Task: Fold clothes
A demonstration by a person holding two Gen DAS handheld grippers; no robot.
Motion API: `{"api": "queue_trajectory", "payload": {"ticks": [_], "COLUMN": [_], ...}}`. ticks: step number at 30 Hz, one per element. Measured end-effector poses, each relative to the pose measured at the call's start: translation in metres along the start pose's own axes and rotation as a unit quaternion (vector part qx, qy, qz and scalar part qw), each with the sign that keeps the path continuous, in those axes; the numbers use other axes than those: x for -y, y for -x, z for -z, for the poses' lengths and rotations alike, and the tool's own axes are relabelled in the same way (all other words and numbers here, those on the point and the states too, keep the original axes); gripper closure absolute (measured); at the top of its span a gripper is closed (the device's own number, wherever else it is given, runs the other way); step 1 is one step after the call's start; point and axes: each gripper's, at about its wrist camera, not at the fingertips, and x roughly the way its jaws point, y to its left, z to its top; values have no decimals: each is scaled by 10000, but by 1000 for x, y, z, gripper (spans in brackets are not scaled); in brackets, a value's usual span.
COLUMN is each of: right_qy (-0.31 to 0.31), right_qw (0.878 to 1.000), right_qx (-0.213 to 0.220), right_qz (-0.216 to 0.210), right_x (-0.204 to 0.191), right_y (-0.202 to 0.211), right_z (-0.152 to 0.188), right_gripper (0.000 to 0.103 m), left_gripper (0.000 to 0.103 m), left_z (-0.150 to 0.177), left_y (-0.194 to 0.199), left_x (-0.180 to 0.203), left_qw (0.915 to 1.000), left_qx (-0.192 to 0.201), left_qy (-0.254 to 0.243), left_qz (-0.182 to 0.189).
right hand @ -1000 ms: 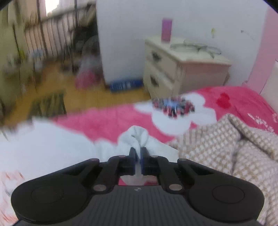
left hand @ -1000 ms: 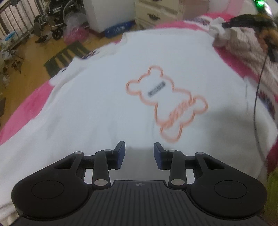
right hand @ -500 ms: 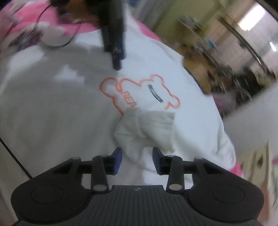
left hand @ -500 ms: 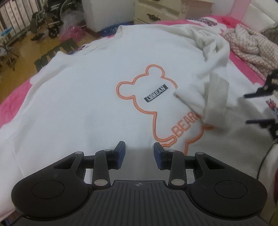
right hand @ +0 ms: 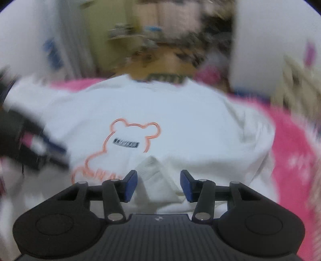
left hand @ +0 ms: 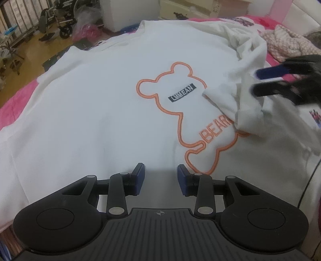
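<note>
The fingers (left hand: 138, 178) of the left gripper (left hand: 161, 176) stand well apart with nothing between them, hovering low over the hem end of the white sweatshirt (left hand: 100, 100), which lies spread flat ahead of them across the pink bedspread (left hand: 14, 104). Ahead and right of the fingertips a folded-in sleeve (left hand: 236, 96) lies over the orange bear outline (left hand: 180, 112), hiding the end of the word BEAR; half a second ago that sleeve hung looser and further right. Far right, the right gripper (left hand: 284, 82) shows only as a dark blur, its jaws apart, just beside the sleeve and cut off by the frame edge. Beyond the shirt stand a cream drawer unit (left hand: 200, 10) and a wheelchair (left hand: 58, 18) on the wooden floor; a checked blanket (left hand: 289, 44) lies far right. In the right wrist view, badly smeared by motion, the right gripper's fingers (right hand: 130, 185) are wider open than half a second ago and hold nothing; the sleeve's cuff (right hand: 158, 180) lies between and just ahead of them, released. The bear outline (right hand: 128, 144) sits ahead and left. At far left the left gripper (right hand: 36, 146) is a dark streak, its state unreadable here. The room beyond is too blurred to make out.
</note>
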Motion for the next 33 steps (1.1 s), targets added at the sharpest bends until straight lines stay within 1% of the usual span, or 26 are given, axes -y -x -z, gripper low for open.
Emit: {"api": "queue_trajectory", "payload": {"ticks": [1,2,3,4,5,6,7,8,9,10,13,15,16,17,19,22,23,24,25,26,27,29,30,31,32,33], "right_qy": [-370,-554,-425,-34,431,1046,1636,2139,2489,2601,2294,1921,1824,2001,2677,3766,3972,4030,3860,3491,3111,2311,1937,1632,1331,1042], "right_qw": [9989,9972,9962,9943,9894,9803,9678,9553,9446,9412,9567,9725,9770,9749,9600,9253,9170,9146,9220,9366,9496,9697,9759,9784,9780,9749], "right_qx": [-177,-238,-146,21,169,275,360,398,410,392,308,300,307,348,466,423,367,309,281,311,397,796,1005,1262,1585,1924], "right_qz": [-210,-444,-741,-1066,-1375,-1652,-1878,-2002,-2099,-2120,-1766,-1282,-1062,-908,-668,-162,-1,112,117,35,-18,-7,27,124,246,408], "right_x": [9,9,0,-17,-35,-57,-77,-94,-105,-109,-98,-84,-79,-81,-96,-123,-127,-128,-125,-118,-108,-82,-68,-51,-28,-1], "right_y": [-10,-12,-7,3,13,24,34,43,50,54,53,46,42,38,30,-3,-18,-29,-34,-32,-26,3,19,40,66,94], "right_z": [-2,-1,0,3,6,11,18,26,35,41,48,46,46,48,56,70,73,73,68,57,45,14,-2,-19,-34,-47], "right_gripper": [53,57,57,57,58,58,57,54,52,49,49,49,49,49,49,49,55,59,75,95,100,100,100,100,100,100], "left_gripper": [68,68,68,68,68,68,68,68,68,68,68,68,68,68,68,68,67,67,67,67,67,67,67,67,68,67], "left_z": [1,1,1,1,2,2,3,3,4,5,8,10,11,12,13,14,15,15,15,15,16,16,16,17,17,17], "left_y": [0,-1,-2,-2,-2,-3,-4,-6,-7,-7,-6,-5,-5,-5,-6,-7,-8,-8,-9,-8,-8,-8,-8,-8,-8,-8], "left_x": [0,1,0,0,-1,-2,-4,-5,-7,-9,-13,-16,-17,-18,-18,-18,-17,-17,-16,-16,-15,-15,-16,-17,-18,-19], "left_qw": [10000,10000,10000,10000,10000,10000,10000,10000,9999,9999,9998,9997,9997,9996,9996,9997,9997,9997,9998,9998,9999,9999,9999,9999,9999,9999], "left_qx": [-2,-11,-11,-9,-10,-22,-40,-60,-75,-79,-77,-80,-81,-83,-90,-77,-73,-79,-85,-81,-76,-63,-59,-56,-51,-46], "left_qy": [-17,-15,-16,-19,-22,-15,7,38,77,110,179,222,244,262,268,242,228,204,168,129,95,63,73,85,101,99], "left_qz": [-6,-8,7,15,19,13,-2,-19,-30,-28,-25,-27,-28,-30,-42,-66,-77,-91,-106,-116,-123,-115,-106,-97,-90,-86]}}
